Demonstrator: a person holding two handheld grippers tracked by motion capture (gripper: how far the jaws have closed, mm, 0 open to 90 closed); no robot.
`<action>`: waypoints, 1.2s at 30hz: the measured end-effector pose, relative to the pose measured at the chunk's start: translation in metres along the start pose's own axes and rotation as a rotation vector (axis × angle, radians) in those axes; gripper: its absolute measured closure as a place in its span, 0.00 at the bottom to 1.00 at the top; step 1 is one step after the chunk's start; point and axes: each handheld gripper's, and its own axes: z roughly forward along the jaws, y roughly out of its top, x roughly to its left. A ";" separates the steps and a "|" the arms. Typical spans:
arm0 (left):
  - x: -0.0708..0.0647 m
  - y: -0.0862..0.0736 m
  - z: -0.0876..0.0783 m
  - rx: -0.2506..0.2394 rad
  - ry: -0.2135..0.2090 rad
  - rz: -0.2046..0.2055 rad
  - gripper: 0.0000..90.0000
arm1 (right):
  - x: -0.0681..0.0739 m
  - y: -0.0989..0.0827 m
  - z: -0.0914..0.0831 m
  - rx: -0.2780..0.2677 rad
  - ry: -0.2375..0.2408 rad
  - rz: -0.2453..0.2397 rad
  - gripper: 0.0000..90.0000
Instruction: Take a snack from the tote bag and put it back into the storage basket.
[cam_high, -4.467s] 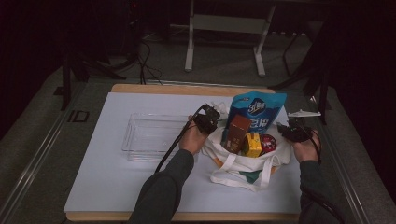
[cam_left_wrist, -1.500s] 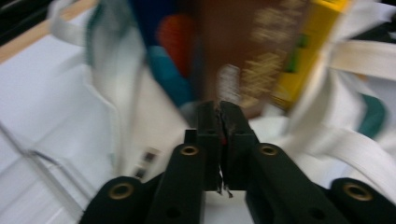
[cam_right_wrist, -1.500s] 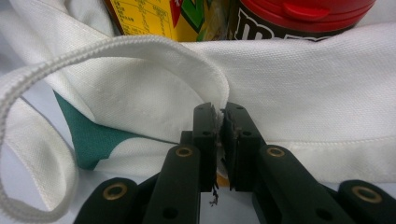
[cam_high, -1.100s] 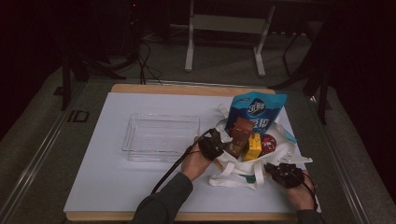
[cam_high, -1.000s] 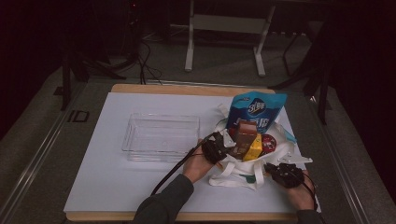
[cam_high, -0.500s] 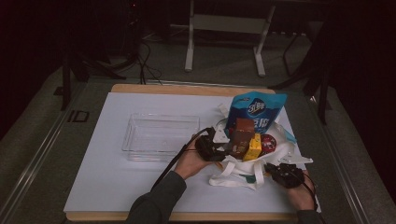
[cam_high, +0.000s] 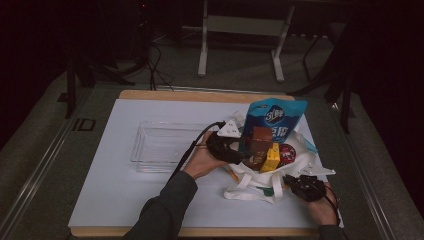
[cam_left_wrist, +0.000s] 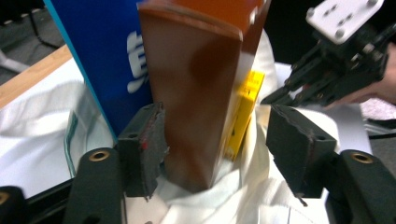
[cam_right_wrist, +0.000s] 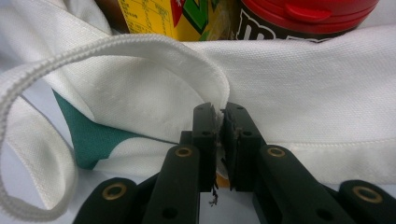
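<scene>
From the high view we saw a white cloth bag (cam_high: 260, 180) lying on the white surface (cam_high: 125, 200), near its right side, with a blue pouch (cam_high: 272, 120), a brown box (cam_high: 260, 142), a yellow box (cam_high: 271, 157) and a red-lidded tub (cam_high: 287, 152) standing in its mouth. A clear tray (cam_high: 160, 145) sat just left of the bag. Our left claw (cam_high: 239, 157) was at the bag's mouth beside the brown box, and our right claw (cam_high: 292, 182) was at the bag's near right edge.

In the left claw view, our left claw (cam_left_wrist: 212, 140) had just been opening. Its jaws stood wide on either side of the brown box (cam_left_wrist: 201, 93): the left pad lay against it, the right one stood clear. The yellow box (cam_left_wrist: 243, 112) and blue pouch (cam_left_wrist: 107, 56) stood behind it.

In the right claw view, our right claw (cam_right_wrist: 219, 121) was pinched tight on the hem of the bag (cam_right_wrist: 303, 93), beside its strap (cam_right_wrist: 42, 60).
</scene>
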 end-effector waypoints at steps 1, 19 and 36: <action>0.001 0.001 0.000 -0.006 -0.001 0.001 0.38 | 0.000 0.000 0.000 -0.001 0.001 -0.001 0.92; 0.012 0.030 0.021 -0.078 -0.005 0.001 0.23 | -0.002 0.000 0.000 -0.003 0.010 -0.009 0.92; 0.001 0.026 0.034 -0.093 -0.024 0.033 0.36 | -0.002 -0.001 0.000 -0.005 0.012 -0.008 0.92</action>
